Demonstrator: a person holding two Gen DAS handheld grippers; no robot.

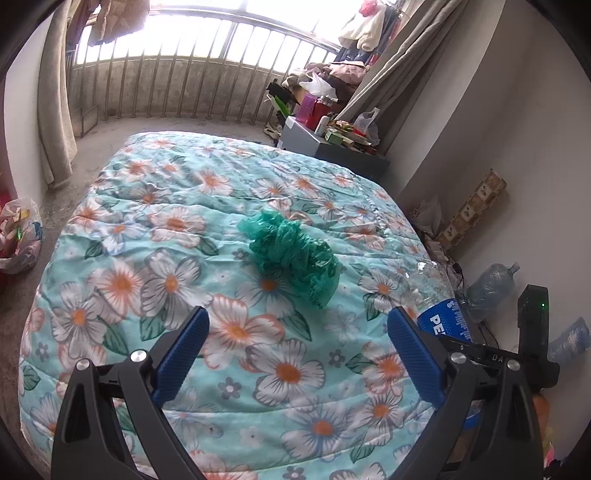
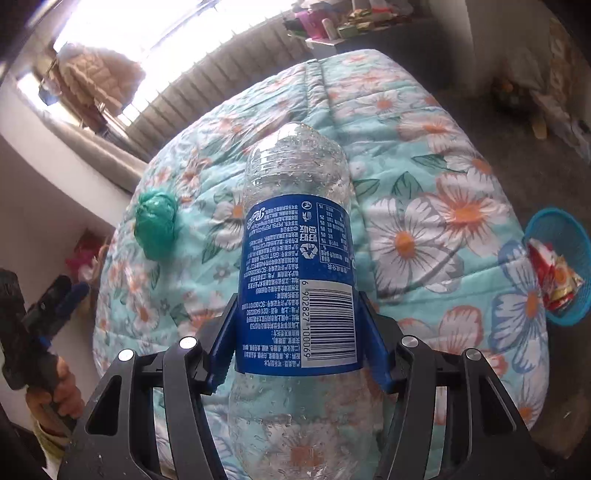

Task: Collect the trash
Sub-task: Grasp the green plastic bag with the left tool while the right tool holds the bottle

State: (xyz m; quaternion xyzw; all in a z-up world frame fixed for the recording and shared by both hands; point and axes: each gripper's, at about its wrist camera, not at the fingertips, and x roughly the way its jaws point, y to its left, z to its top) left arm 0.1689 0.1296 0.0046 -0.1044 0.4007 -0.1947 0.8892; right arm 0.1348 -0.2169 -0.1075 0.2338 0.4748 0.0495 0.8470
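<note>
My right tongs (image 2: 297,343) pinch the bottle (image 2: 295,258) by its label. My left tongs (image 1: 295,354) are spread, with the green bag (image 1: 291,254) ahead on the bed (image 1: 147,229).

A home bedroom: flowered quilt (image 1: 155,258) on bed, curtains (image 1: 55,110), hanging clothes (image 1: 364,29).

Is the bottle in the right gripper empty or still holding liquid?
Empty, apart from droplets. The bottle is clear above and below its blue label, the floral quilt shows through it, and no liquid level is visible.
</note>
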